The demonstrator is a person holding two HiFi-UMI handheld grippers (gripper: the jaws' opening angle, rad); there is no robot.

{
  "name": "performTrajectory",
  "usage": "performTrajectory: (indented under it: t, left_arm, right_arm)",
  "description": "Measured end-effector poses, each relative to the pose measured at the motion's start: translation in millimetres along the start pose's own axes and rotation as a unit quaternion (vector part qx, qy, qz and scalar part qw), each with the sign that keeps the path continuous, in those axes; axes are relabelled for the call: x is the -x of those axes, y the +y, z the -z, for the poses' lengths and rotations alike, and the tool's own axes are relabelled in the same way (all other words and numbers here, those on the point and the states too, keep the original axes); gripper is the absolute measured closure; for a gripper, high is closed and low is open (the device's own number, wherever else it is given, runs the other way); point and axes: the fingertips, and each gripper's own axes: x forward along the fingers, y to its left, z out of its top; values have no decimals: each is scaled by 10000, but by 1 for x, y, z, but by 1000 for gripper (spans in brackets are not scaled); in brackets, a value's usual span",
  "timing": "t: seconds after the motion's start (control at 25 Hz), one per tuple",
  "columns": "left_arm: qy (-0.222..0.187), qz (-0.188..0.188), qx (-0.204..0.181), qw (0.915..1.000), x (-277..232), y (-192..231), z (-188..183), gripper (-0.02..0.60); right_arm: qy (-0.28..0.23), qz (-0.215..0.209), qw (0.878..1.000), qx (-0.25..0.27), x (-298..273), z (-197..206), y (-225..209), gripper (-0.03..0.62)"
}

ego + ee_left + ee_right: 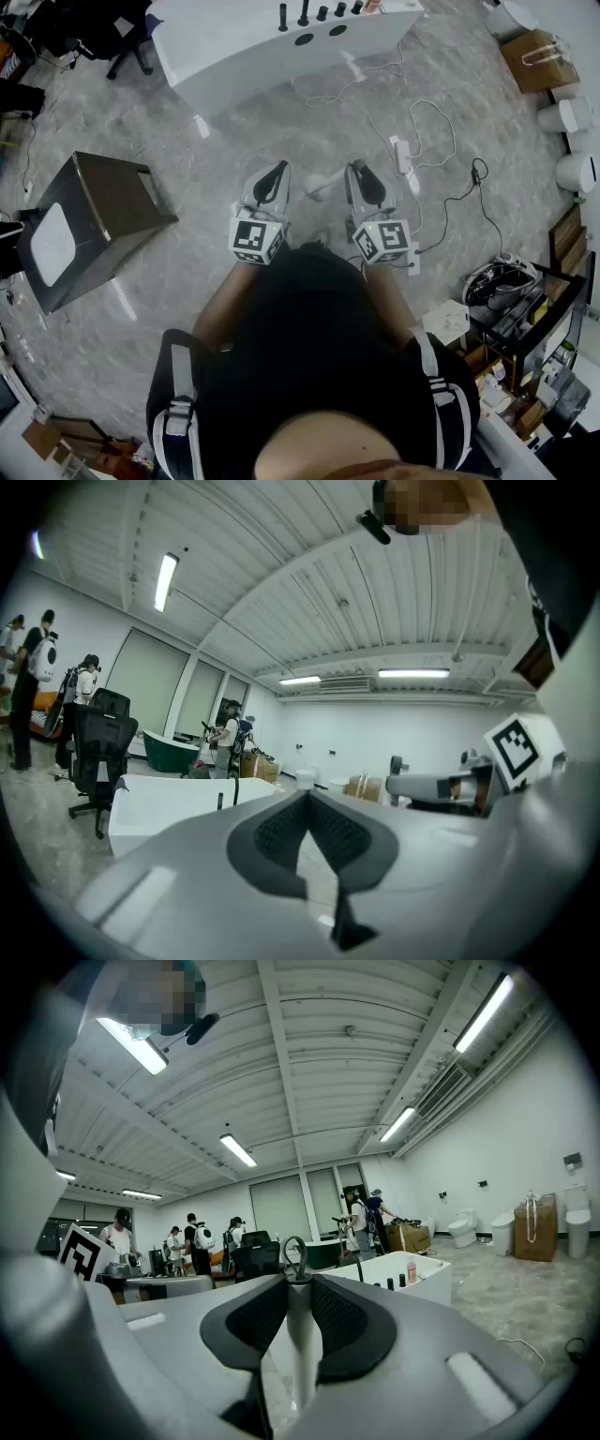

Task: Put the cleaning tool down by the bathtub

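Currently held: the right gripper (298, 1286) is clamped on the slim white plastic handle of the cleaning tool (299, 1344). Its grey hanging loop shows just above the jaw tips.
Tool's working end: I cannot make it out in any view.
Left gripper (307, 799): the jaw tips are together with nothing between them, and it is carried beside the right one.
Where the tool is: in front of the person's body, off the grey marbled floor (234, 141) and well apart from the long white bathtub (234, 47).
Stage, as I judge it: carrying; the put-down has not begun.
Risk, grip: only one gripper pinches the thin, smooth handle. It could pivot or slide between the pads if the gripper swings.
Risk, floor: white and black cables (441, 141) and a white power strip (402, 155) lie between the person and the tub, towards the right. A foot or the hanging end of the tool could catch on them.
Risk, tub rim: dark upright fittings (302, 13) stand along it. A handle swung wide could knock them.
Risk, release: opening the jaws while the tool is off the floor would drop it. Letting go this far out would leave it short of the tub.
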Motion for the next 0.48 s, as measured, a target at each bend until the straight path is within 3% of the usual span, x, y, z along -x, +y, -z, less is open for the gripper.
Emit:
performTrajectory:
  t: [0.48]
  left_arm:
    - [-9,63,88,9999,10,-2,-1,572]
  right_arm:
    - [67,39,10000,33,5,2,9,507]
